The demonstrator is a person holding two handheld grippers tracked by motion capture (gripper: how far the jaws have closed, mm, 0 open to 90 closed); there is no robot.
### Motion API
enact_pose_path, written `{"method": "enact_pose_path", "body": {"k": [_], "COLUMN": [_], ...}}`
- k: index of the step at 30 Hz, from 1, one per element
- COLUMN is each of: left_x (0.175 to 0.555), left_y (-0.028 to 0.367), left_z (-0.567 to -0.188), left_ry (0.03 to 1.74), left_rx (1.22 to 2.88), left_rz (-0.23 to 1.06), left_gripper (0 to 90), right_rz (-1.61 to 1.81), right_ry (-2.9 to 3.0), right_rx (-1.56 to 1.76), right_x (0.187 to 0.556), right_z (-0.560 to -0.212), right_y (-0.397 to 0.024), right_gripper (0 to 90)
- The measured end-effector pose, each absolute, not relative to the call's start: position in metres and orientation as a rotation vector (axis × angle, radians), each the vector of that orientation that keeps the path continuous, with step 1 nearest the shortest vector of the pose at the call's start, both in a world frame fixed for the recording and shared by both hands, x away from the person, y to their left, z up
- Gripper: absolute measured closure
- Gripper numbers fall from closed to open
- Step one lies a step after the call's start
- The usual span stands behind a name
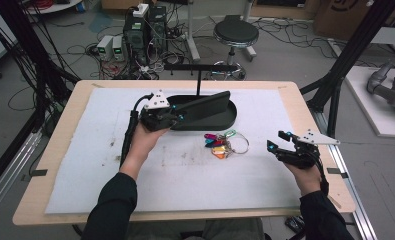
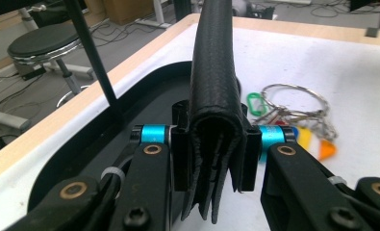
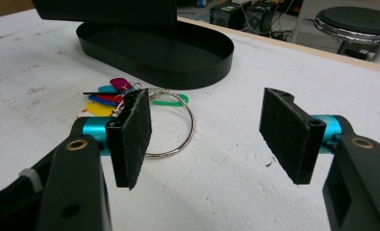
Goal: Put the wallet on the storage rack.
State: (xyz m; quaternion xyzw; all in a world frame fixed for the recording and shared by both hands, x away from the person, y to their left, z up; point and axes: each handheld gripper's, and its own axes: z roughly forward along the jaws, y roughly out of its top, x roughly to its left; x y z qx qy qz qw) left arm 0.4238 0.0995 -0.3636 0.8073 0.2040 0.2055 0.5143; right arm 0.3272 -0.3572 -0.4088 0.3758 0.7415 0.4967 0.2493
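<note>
1. Pinching a black leather wallet (image 2: 211, 96) in my left gripper (image 1: 177, 116), I have my fingers (image 2: 180, 154) pressed against both of its faces, the folded spine on top and the open edges hanging down.
2. From the high view, the wallet (image 1: 205, 106) juts out from my left gripper over the black oval tray (image 1: 229, 119), which sits toward the far middle of the bench (image 1: 60, 150).
3. A thin black post (image 1: 199, 80) rises from the far side of the tray, with a crossbar at its top.
4. My right gripper (image 1: 279, 141) hovers above the white mat (image 1: 185, 185) at the right of the bench, its fingers (image 3: 130, 139) spread wide with nothing between them.
5. A bunch of coloured key tags on metal rings (image 1: 224, 144) lies on the mat just in front of the tray, between my two grippers.
6. In the right gripper view, the key rings (image 3: 173, 120) lie just beyond my left-hand finger pad, with the tray (image 3: 178, 67) behind them.
7. My left hand (image 1: 142, 145) and right hand (image 1: 307, 176) hold the grippers from below.
</note>
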Motion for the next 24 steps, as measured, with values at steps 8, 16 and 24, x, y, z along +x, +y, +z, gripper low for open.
{"method": "enact_pose_path", "body": {"k": [8, 16, 24], "left_x": [0.444, 0.460, 0.475], "left_y": [0.094, 0.092, 0.095], "left_z": [-0.372, -0.388, -0.405], "left_ry": [0.520, 0.564, 0.616], "left_rx": [1.924, 1.921, 1.885], "left_rz": [0.505, 0.498, 0.485], "left_gripper": [73.8, 73.8, 73.6], "right_rz": [1.356, 1.357, 1.356], "right_ry": [2.022, 2.032, 2.035], "right_rx": [1.029, 1.027, 1.018], "right_x": [0.327, 0.328, 0.328], "right_z": [-0.409, -0.410, -0.411], "right_y": [-0.357, -0.357, -0.357], "right_gripper": [36.1, 36.1, 36.2]}}
